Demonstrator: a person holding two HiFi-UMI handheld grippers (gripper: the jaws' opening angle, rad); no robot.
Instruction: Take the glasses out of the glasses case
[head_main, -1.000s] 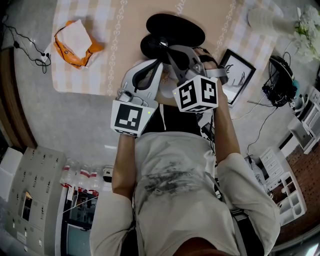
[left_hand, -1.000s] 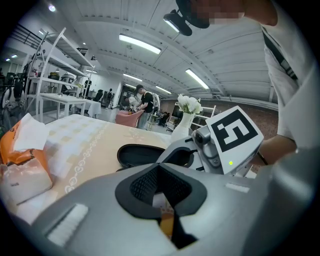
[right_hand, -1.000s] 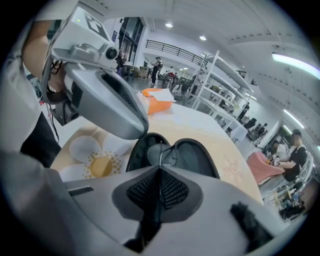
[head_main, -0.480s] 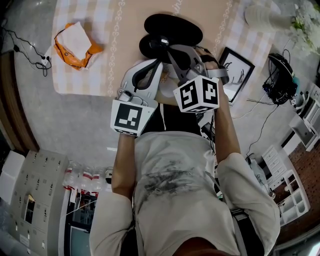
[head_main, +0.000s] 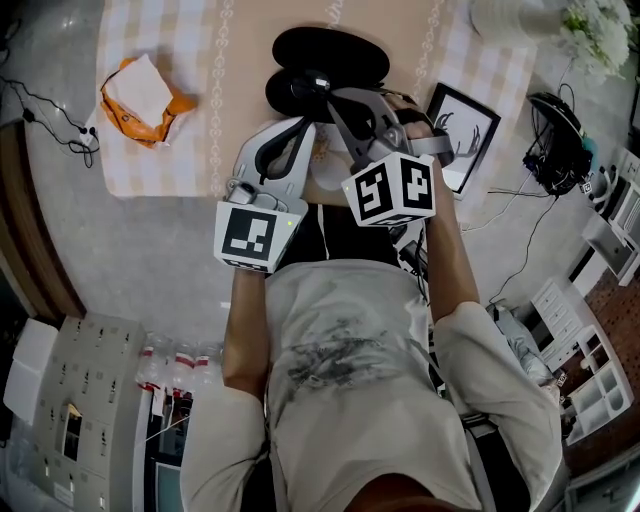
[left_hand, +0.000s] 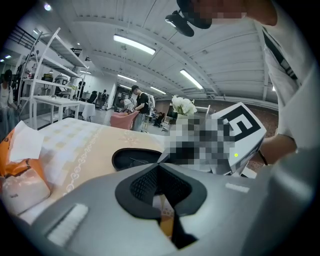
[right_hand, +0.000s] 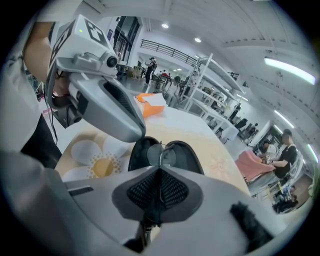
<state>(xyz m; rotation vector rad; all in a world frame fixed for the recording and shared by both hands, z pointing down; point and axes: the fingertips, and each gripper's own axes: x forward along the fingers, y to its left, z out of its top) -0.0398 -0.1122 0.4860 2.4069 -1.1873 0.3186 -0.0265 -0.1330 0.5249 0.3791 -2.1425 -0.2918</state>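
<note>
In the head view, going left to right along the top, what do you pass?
Orange packet with white paper → open black glasses case → framed picture → black bundle of cables off the table's right edge.

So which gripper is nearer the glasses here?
Right. The right gripper is shut on the frame of the glasses, just over the open glasses case. The left gripper is shut and empty, alongside it, just short of the case.
</note>
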